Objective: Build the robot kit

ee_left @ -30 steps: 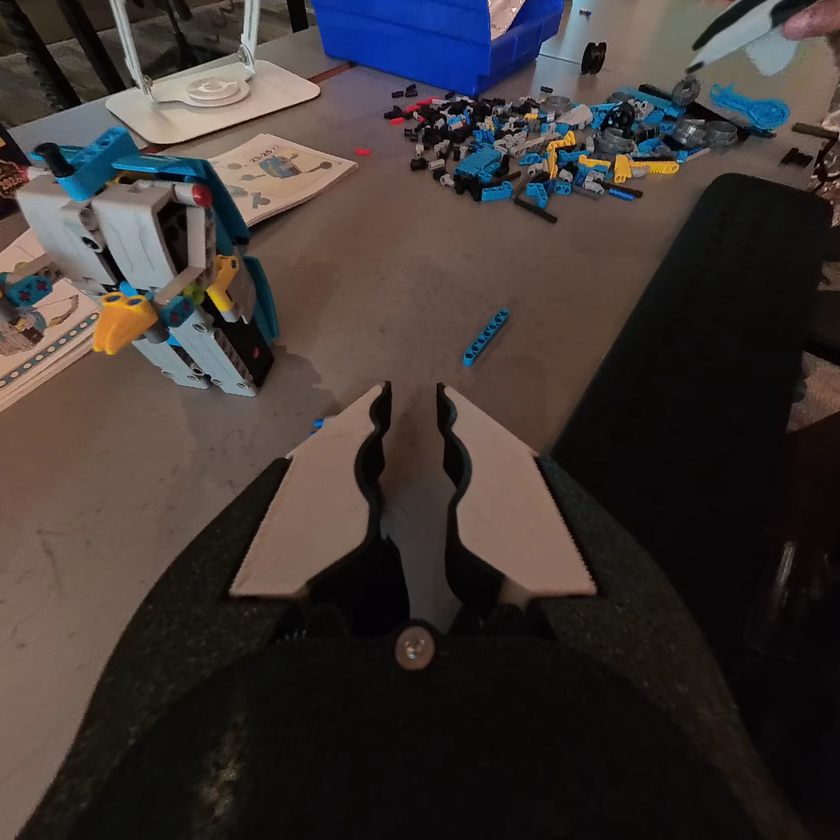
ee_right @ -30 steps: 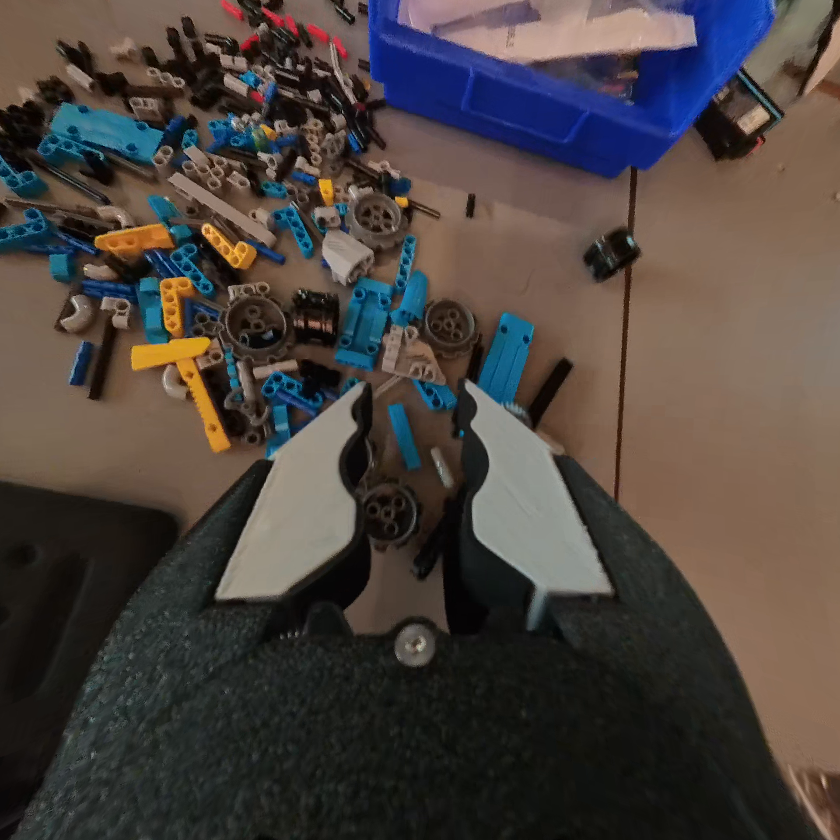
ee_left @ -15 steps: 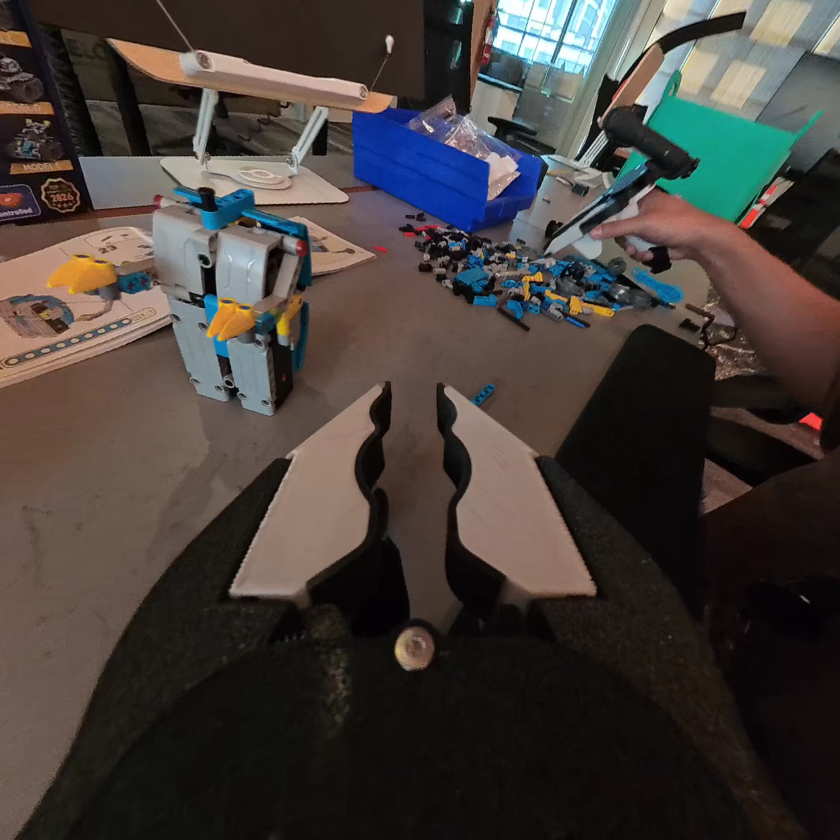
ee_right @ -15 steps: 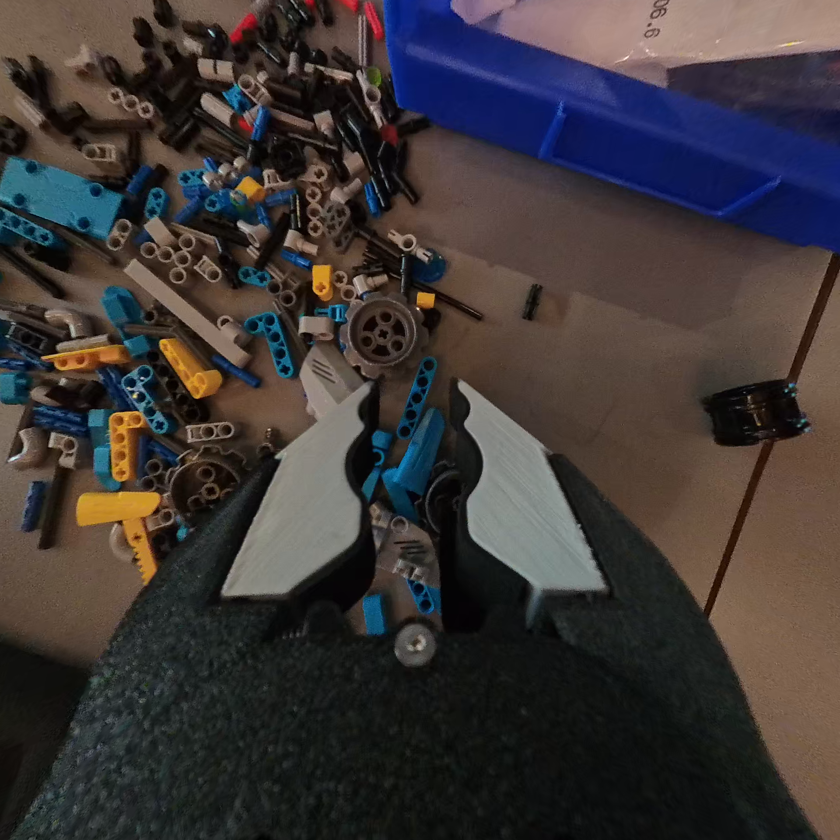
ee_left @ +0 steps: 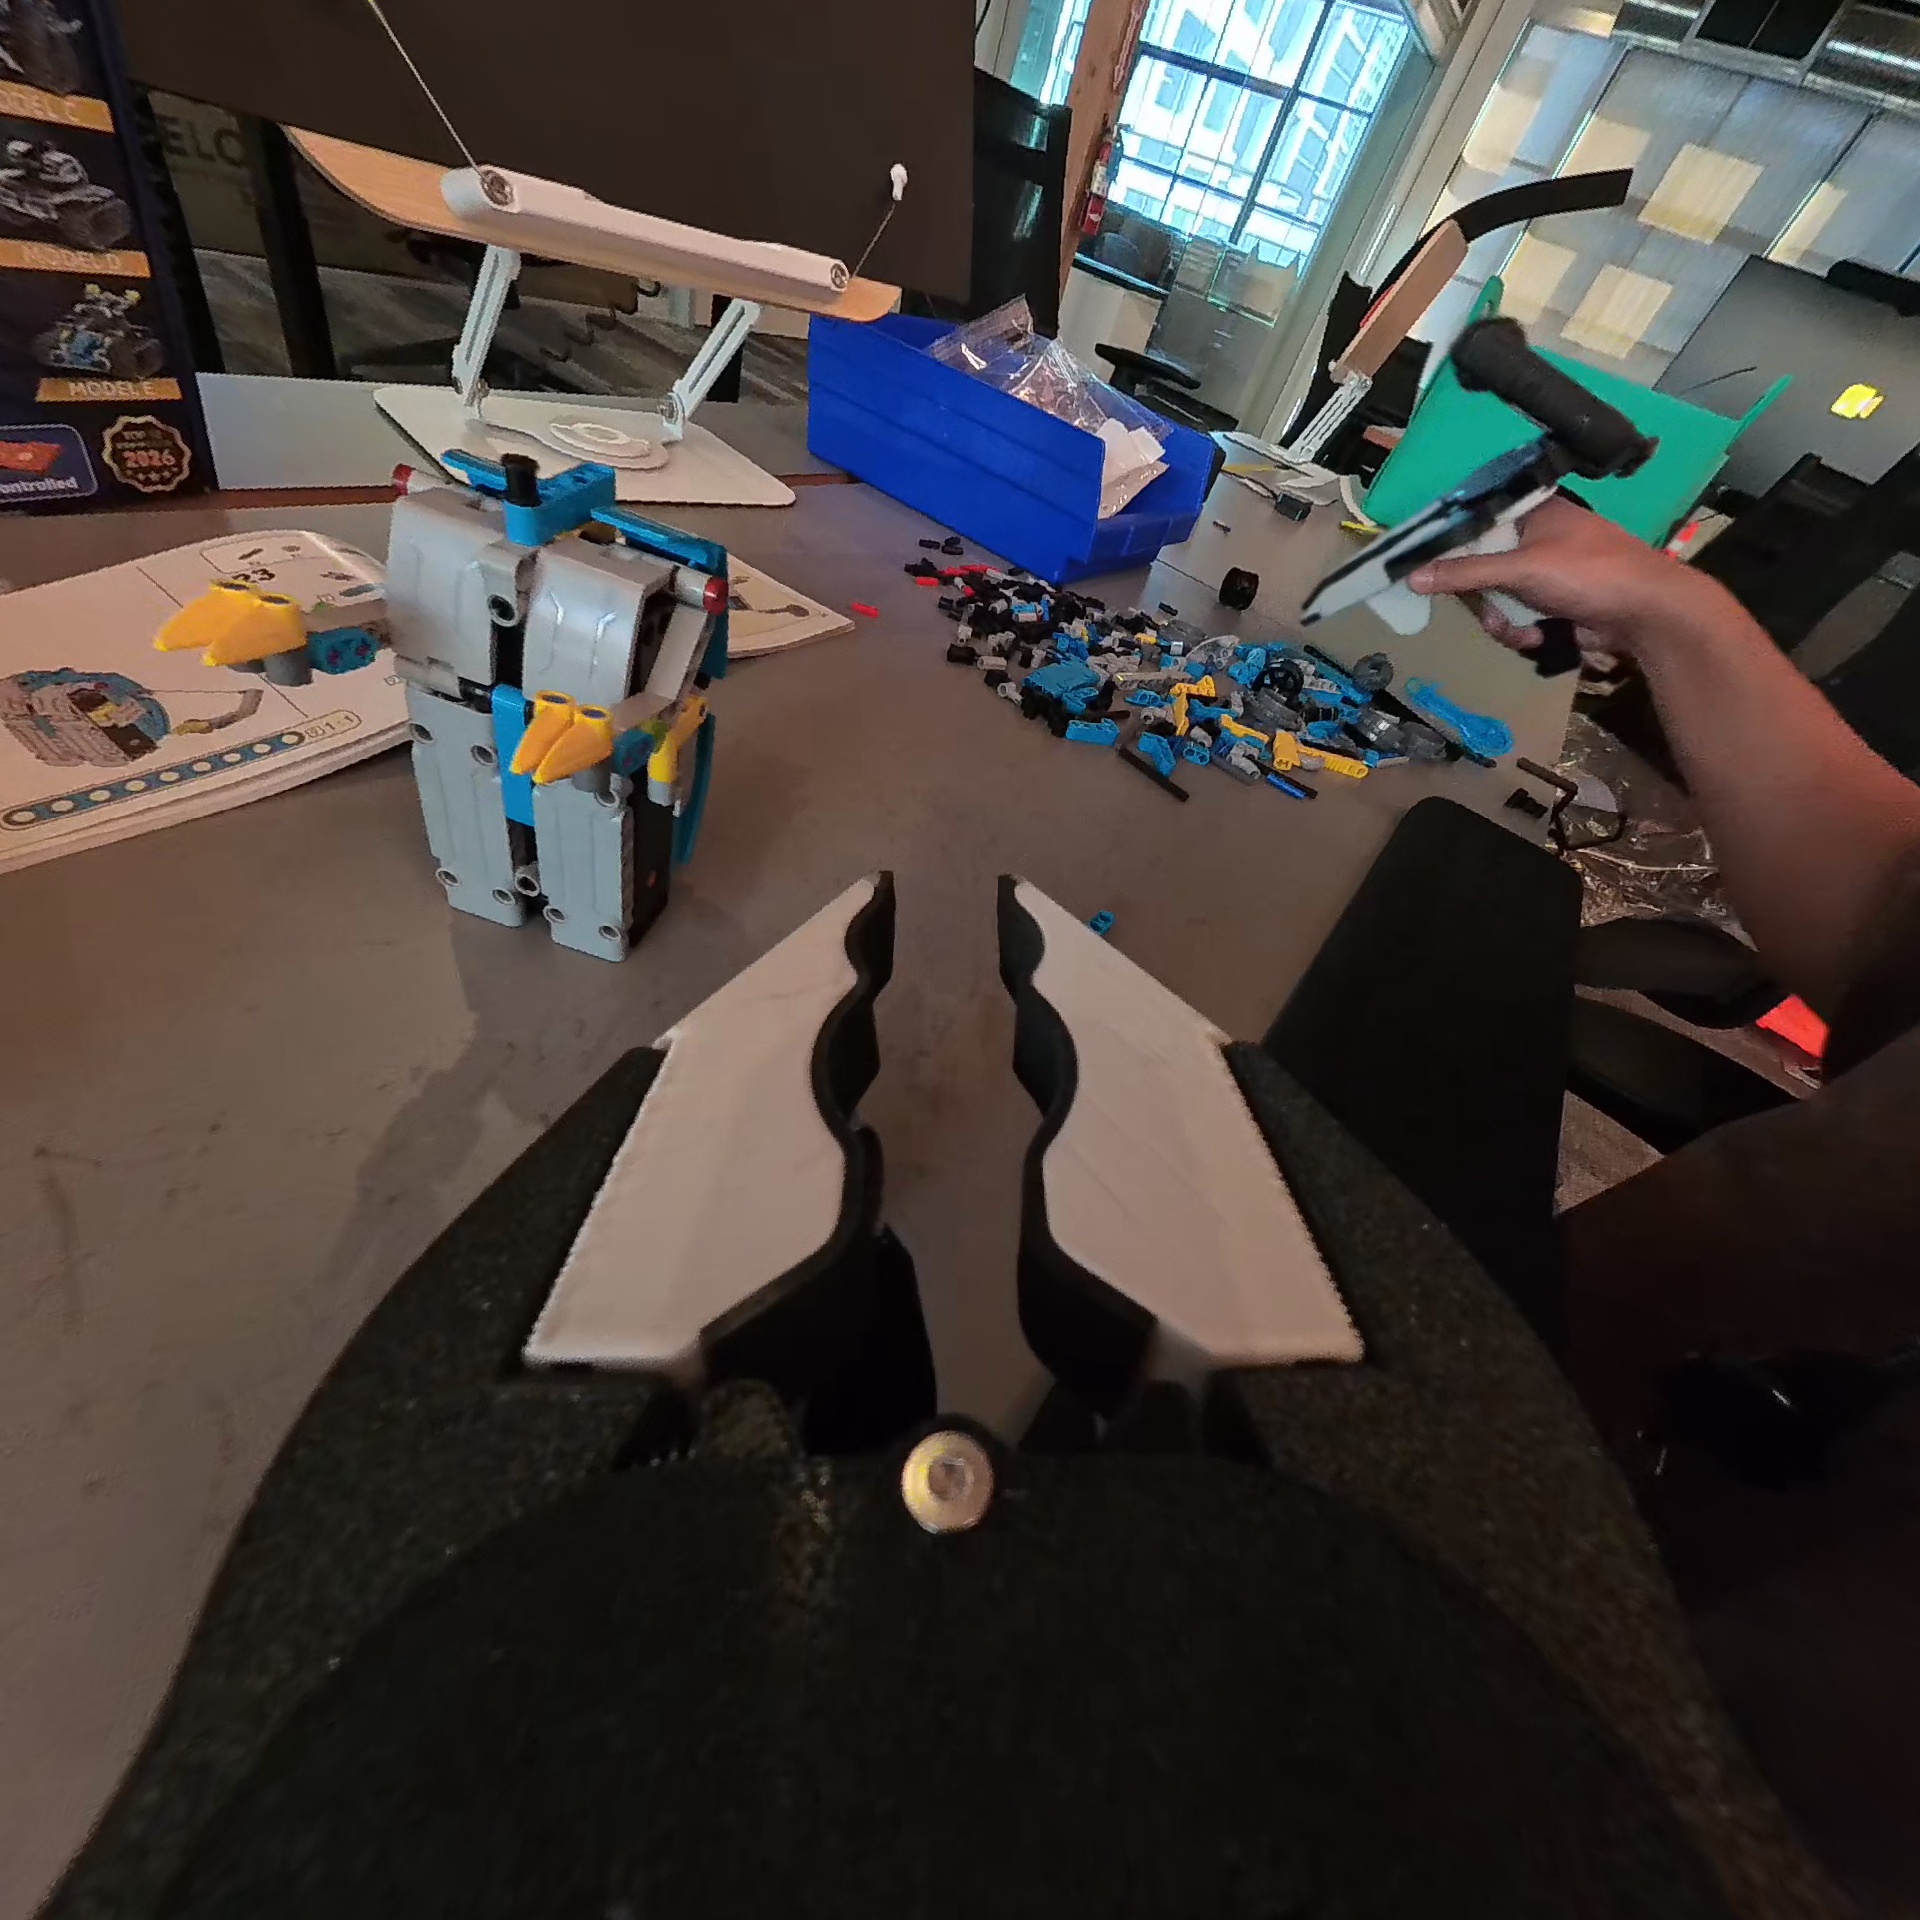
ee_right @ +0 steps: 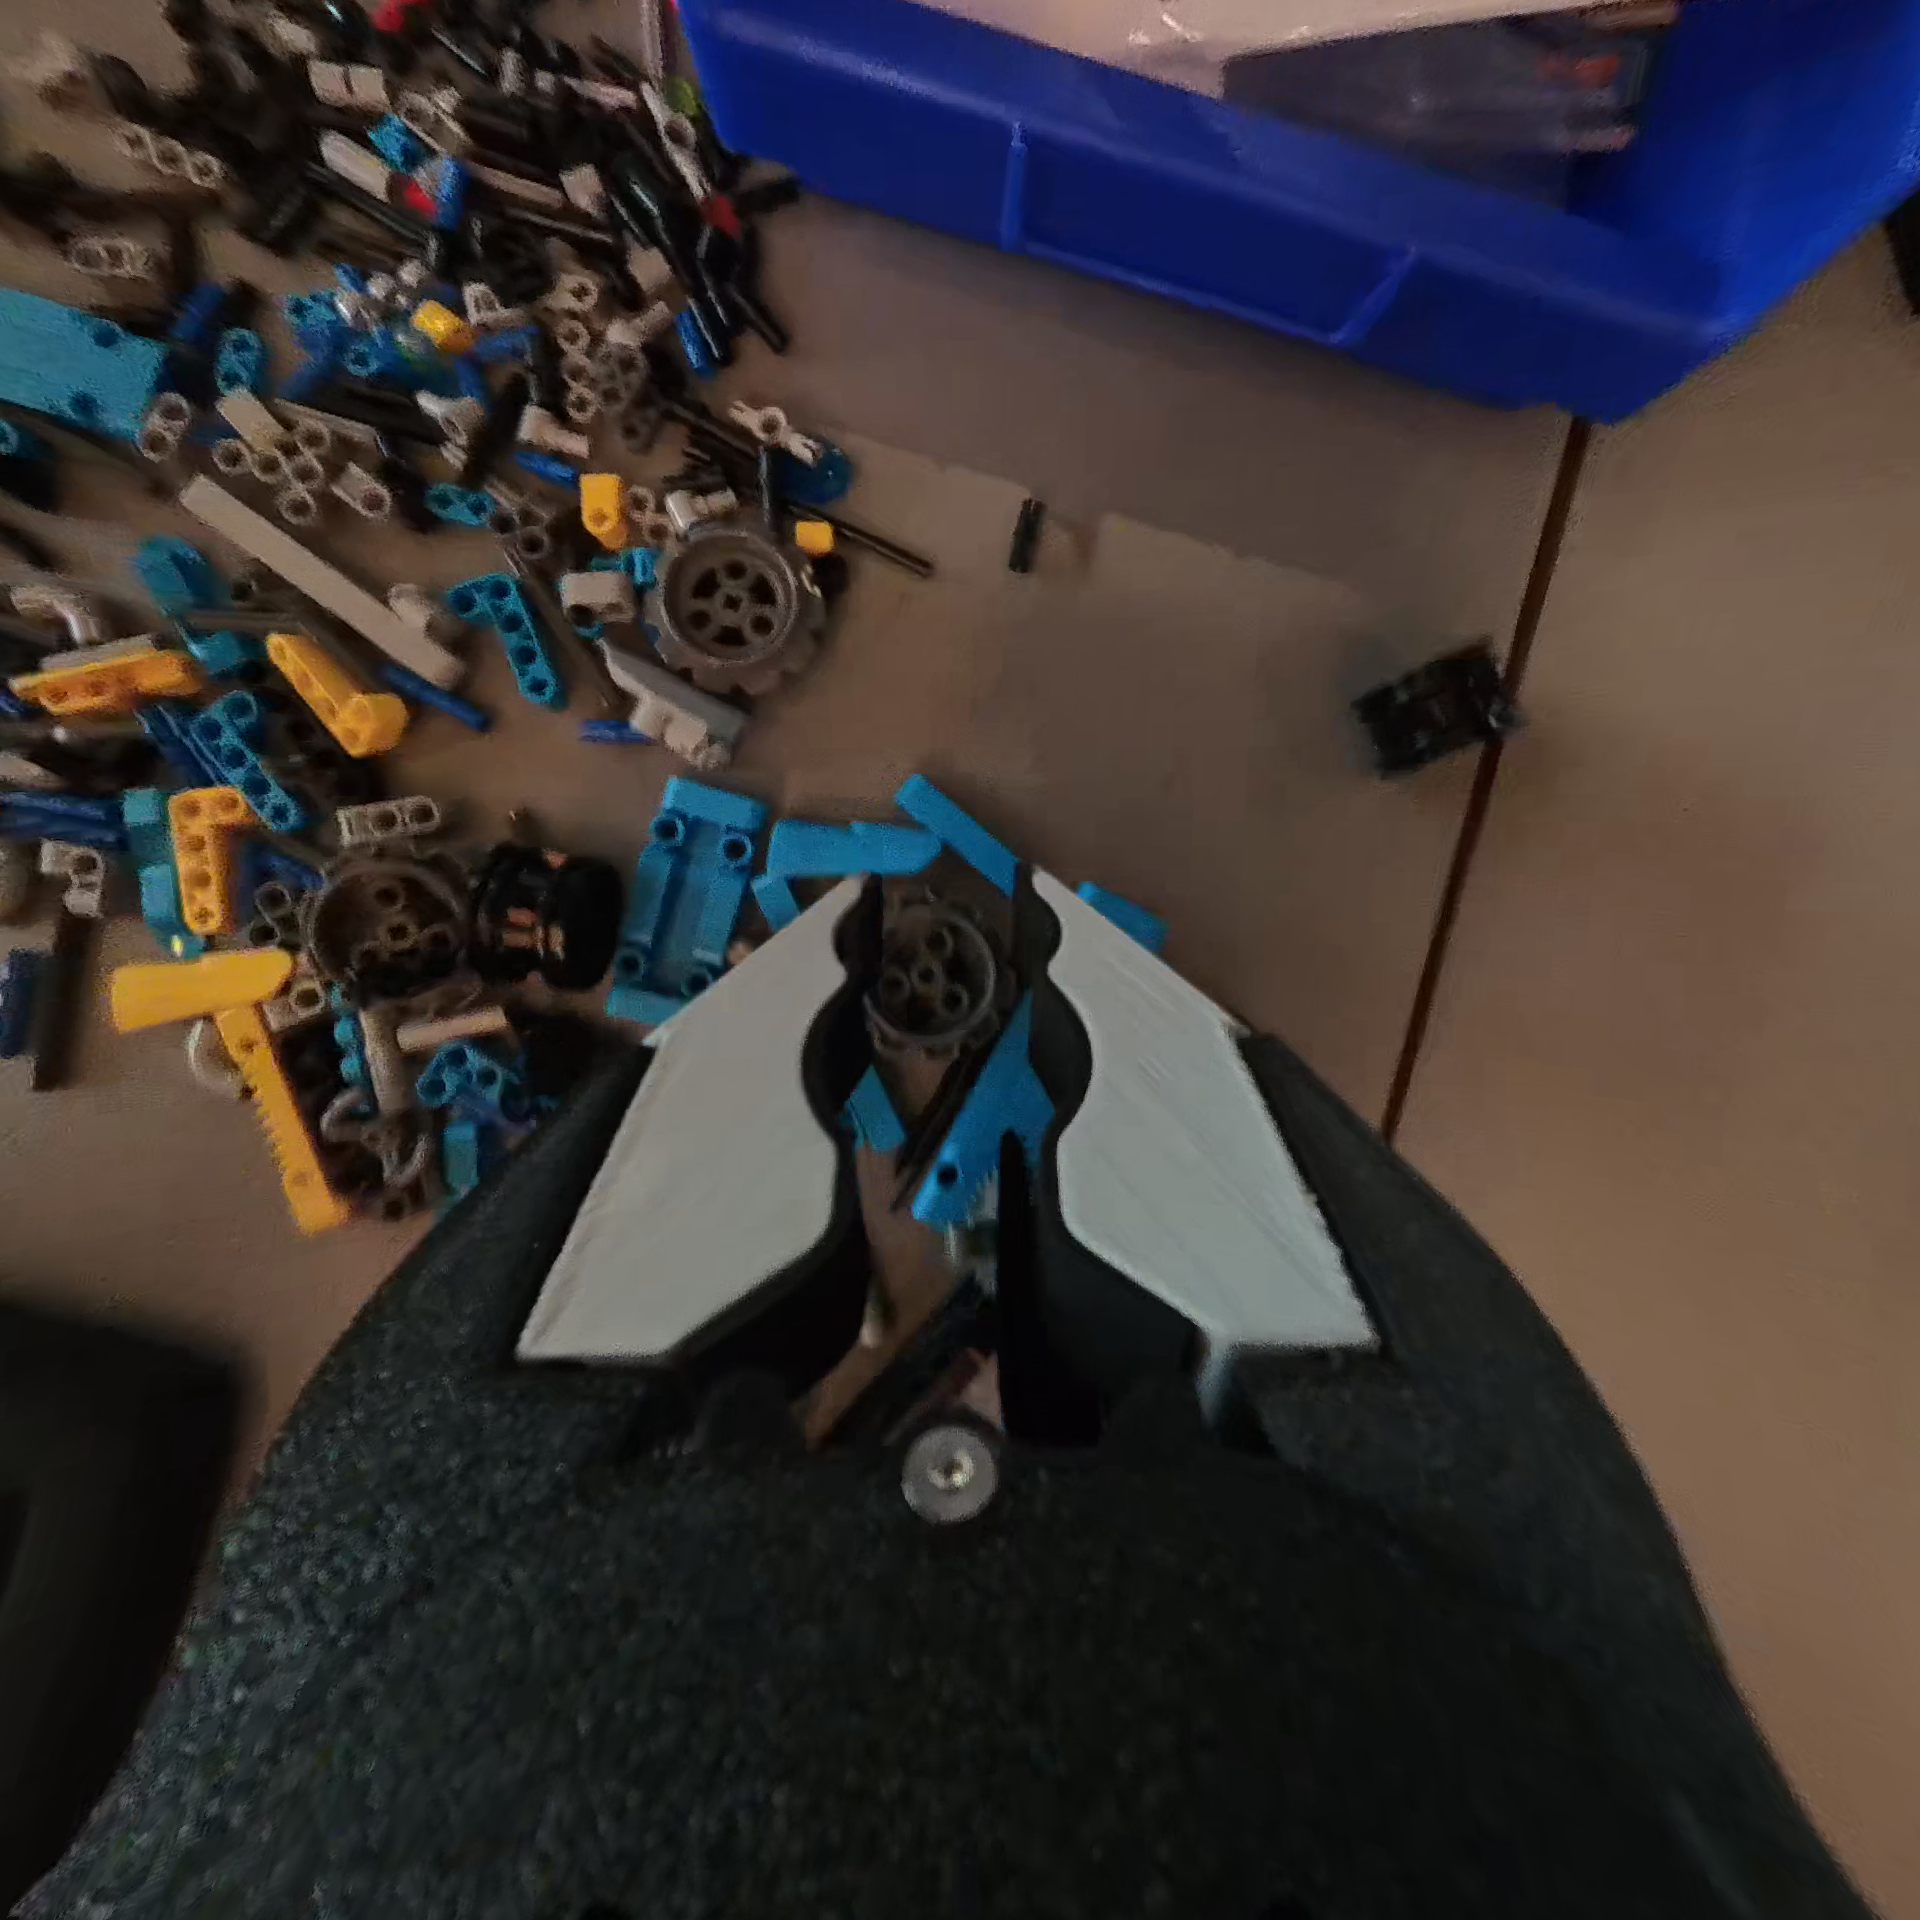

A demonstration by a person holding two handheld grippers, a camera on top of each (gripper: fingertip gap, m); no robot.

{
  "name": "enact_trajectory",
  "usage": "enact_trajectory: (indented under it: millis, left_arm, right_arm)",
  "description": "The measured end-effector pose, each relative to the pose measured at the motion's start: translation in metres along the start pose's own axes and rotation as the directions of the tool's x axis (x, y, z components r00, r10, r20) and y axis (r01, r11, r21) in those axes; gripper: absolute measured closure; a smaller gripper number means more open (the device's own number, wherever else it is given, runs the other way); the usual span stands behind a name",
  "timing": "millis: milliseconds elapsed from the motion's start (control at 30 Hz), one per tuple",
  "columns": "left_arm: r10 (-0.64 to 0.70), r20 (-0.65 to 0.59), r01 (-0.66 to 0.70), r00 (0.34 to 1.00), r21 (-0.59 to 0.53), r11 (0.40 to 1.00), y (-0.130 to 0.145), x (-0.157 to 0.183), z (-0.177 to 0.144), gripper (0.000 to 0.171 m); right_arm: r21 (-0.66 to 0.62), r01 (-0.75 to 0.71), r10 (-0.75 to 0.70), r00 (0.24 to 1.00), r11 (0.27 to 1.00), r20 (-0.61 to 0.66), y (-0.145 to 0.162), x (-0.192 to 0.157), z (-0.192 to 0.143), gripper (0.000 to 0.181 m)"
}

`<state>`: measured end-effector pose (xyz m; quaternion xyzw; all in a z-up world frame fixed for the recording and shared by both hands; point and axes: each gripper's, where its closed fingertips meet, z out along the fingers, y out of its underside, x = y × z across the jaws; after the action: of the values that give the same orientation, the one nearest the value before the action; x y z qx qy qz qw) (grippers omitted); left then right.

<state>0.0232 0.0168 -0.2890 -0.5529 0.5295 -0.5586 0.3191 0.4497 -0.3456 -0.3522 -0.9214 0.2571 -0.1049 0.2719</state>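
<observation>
Left gripper: the left gripper [ee_left: 945,894] hangs over a bare stretch of the grey tabletop [ee_left: 260,1091]. Its jaws are spread, with nothing between them.
Ahead-left of its jaws: a standing model of grey, blue and yellow plastic building pieces [ee_left: 551,717], upright and well clear of the tips. The open printed instruction booklet [ee_left: 156,727] lies farther left.
Ahead-right of its jaws: a scattered heap of loose blue, black, grey and yellow plastic pieces [ee_left: 1195,686], with a blue plastic bin [ee_left: 987,468] beyond it.
Right gripper: the right gripper [ee_right: 945,883], held in a person's hand [ee_left: 1579,592], hovers over the near edge of that heap [ee_right: 364,623]. Its jaws are parted and pinch nothing that I can make out.
In its gap: a dark grey toothed plastic wheel [ee_right: 930,971] and a blue flat plastic piece [ee_right: 987,1122] show between the jaws. Blur hides whether either is touched.
Beyond its tips: the bin [ee_right: 1247,229]. A small black plastic wheel [ee_right: 1429,707] lies apart, ahead-right.
State of things: one model stands assembled and many pieces lie unsorted.
</observation>
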Motion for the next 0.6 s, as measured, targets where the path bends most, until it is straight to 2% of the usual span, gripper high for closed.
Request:
enact_trajectory:
  millis: [67, 167, 267, 367, 467, 600]
  left_arm:
    - [-0.005, -0.002, 0.005, 1.0, -0.007, 1.0, 0.001, 0.0, 0.001, 0.152]
    - [-0.003, -0.005, 0.003, 1.0, -0.016, 1.0, 0.002, 0.0, 0.002, 0.152]
    - [0.004, -0.004, -0.004, 1.0, -0.017, 1.0, 0.002, 0.001, 0.002, 0.152]
    - [0.012, 0.001, -0.012, 1.0, -0.011, 1.0, 0.002, 0.001, 0.001, 0.152]
    - [0.019, 0.005, -0.019, 1.0, -0.006, 1.0, 0.001, 0.001, 0.0, 0.152]
    - [0.025, 0.013, -0.025, 1.0, -0.002, 1.0, 0.001, 0.001, 0.0, 0.152]
  right_arm:
    - [-0.038, 0.019, -0.019, 1.0, 0.999, -0.022, 0.018, 0.001, -0.007, 0.156]
    - [-0.071, 0.093, -0.091, 0.995, 0.993, 0.034, 0.042, -0.016, -0.008, 0.155]
    - [-0.09, 0.117, -0.113, 0.993, 0.989, 0.041, 0.057, -0.019, -0.003, 0.155]
    - [-0.064, 0.126, -0.121, 0.99, 0.99, 0.067, 0.057, -0.021, 0.002, 0.157]
    - [-0.035, 0.089, -0.082, 0.984, 0.995, 0.161, 0.052, -0.033, 0.008, 0.155]
    - [-0.004, 0.082, -0.08, 0.984, 0.997, 0.158, 0.045, -0.031, 0.003, 0.154]
